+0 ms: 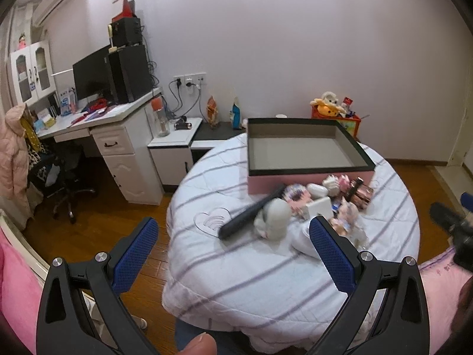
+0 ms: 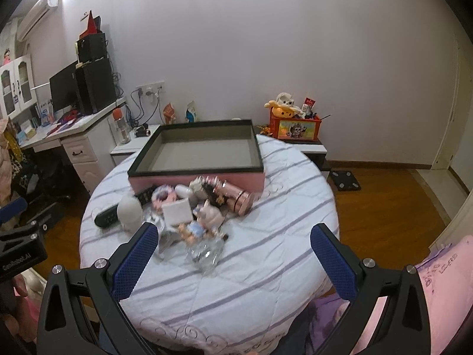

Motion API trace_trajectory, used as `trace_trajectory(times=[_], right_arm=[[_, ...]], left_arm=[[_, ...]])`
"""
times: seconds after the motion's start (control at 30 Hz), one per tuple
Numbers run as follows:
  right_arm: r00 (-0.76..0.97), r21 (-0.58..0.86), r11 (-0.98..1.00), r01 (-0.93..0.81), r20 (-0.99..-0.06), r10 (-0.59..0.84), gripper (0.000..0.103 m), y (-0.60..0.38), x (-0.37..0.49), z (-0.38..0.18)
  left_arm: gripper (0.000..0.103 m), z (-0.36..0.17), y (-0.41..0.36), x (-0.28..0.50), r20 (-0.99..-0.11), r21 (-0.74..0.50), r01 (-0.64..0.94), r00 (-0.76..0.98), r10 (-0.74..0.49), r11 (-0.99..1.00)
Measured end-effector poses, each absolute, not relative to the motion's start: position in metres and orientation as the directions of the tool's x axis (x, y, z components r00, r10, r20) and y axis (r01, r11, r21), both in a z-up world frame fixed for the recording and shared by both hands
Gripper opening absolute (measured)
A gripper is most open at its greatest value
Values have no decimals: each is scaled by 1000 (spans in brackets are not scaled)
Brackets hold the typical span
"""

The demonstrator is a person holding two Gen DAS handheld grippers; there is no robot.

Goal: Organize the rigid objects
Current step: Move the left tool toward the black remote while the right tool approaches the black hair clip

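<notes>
Two claws spread wide, left claw and right claw empty, above striped table, touching nothing

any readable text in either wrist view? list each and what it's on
"GenRobot.AI", first letters blurred, uncertain: on the black body of the left gripper, seen at the left edge of the right wrist view.
Dark writing on the pink fabric: blurred, not readable.
Print on the orange toy box: a picture, any words too small.
Items on the desk: too small to read.

Black arms, blue mesh fingers, silver screws
</notes>
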State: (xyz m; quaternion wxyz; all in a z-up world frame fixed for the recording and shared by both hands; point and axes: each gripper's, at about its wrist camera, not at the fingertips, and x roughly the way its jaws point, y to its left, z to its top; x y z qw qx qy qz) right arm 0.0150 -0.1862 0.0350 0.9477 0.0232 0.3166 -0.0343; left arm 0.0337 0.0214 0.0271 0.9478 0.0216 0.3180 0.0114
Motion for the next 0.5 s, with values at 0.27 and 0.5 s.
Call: trace_trajectory(times=[0.27,0.5], right_arm=[[734,103,993,62,-679,24,103,-199,31,12],[682,119,990,69,-730,41,103,-206,58,-8]], left_arm=[[103,-1,48,24,-628,5,-48,777,41,999],[103,-12,38,48,-665,30,-5,746,23,1000]])
